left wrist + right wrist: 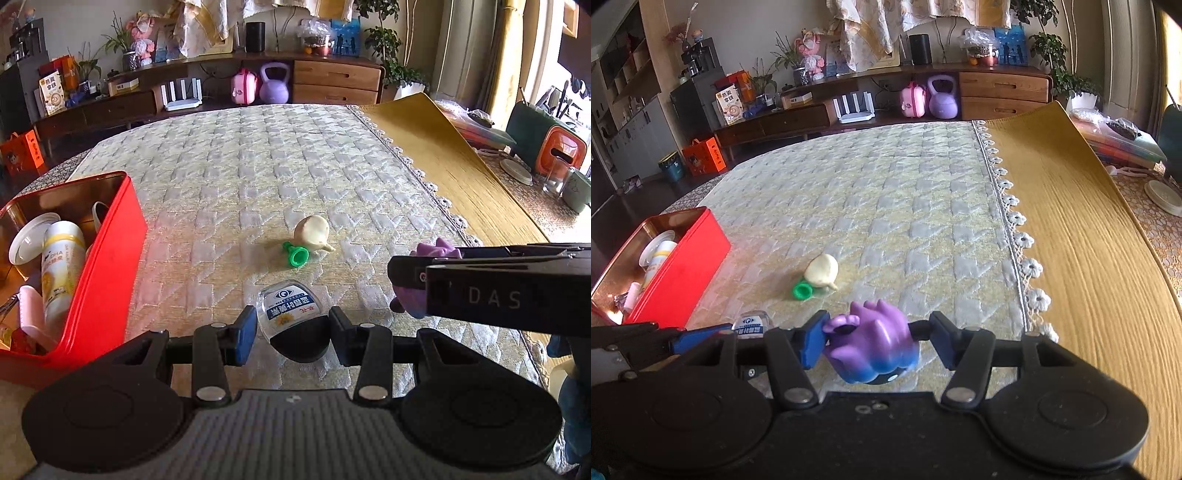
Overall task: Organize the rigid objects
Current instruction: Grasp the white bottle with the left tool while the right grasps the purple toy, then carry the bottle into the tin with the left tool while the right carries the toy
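My left gripper (pixel 291 334) is open, its jaws standing on either side of a small clear bottle (pixel 290 314) with a black cap and blue label lying on the quilted cloth. My right gripper (pixel 877 338) is open around a purple and blue toy figure (pixel 873 343) that sits between the jaws; the left pad (pixel 812 341) touches it, the right pad stands apart. The toy (pixel 436 251) also shows behind the right gripper in the left wrist view. A cream garlic-shaped toy (pixel 312 230) and a green cap (pixel 297 255) lie further ahead. A red tin box (pixel 96 266) holds several items.
The quilted cloth (pixel 258 166) covers the table; a mustard cloth (pixel 1089 240) lies to the right. The red tin (pixel 679 269) stands at the left edge. A glass and orange container (pixel 561 151) stand far right. A sideboard with clutter runs along the back.
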Tool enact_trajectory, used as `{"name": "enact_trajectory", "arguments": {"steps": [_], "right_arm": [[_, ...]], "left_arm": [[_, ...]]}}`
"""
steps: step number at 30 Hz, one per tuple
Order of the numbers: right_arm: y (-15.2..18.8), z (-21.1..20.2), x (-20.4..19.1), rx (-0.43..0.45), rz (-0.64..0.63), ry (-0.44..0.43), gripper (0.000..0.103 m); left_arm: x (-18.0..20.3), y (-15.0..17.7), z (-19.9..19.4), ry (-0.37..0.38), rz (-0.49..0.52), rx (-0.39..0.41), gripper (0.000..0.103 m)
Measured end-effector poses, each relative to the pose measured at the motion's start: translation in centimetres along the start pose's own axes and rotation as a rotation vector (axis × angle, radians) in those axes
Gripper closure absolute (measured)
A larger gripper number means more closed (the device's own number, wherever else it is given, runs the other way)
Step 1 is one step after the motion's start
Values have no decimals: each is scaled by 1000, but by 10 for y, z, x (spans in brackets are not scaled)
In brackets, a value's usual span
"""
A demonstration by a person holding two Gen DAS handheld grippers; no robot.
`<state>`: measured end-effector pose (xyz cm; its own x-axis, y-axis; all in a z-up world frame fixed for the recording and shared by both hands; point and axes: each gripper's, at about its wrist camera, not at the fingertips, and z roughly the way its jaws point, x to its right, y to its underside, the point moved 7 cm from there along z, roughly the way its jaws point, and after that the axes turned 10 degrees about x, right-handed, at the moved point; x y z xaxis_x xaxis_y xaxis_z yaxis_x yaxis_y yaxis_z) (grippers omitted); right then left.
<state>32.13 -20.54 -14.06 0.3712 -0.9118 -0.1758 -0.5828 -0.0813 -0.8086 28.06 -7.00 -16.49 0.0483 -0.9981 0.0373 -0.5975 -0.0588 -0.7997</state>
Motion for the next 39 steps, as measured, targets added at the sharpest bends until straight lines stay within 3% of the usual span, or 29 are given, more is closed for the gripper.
{"name": "enact_trajectory", "arguments": {"steps": [19,30,39], "right_arm": [[-10,-66,-56,70,4,-83,45],[-21,-75,-112,91,-48,-149,45],[-23,-61,-164,69,-95,-202,45]], "left_arm": [[-48,-13,-72,10,-55,46,61],[-109,-28,-104,-30,-119,98,61],[-161,-37,-108,-64,-151,98,61]]}}
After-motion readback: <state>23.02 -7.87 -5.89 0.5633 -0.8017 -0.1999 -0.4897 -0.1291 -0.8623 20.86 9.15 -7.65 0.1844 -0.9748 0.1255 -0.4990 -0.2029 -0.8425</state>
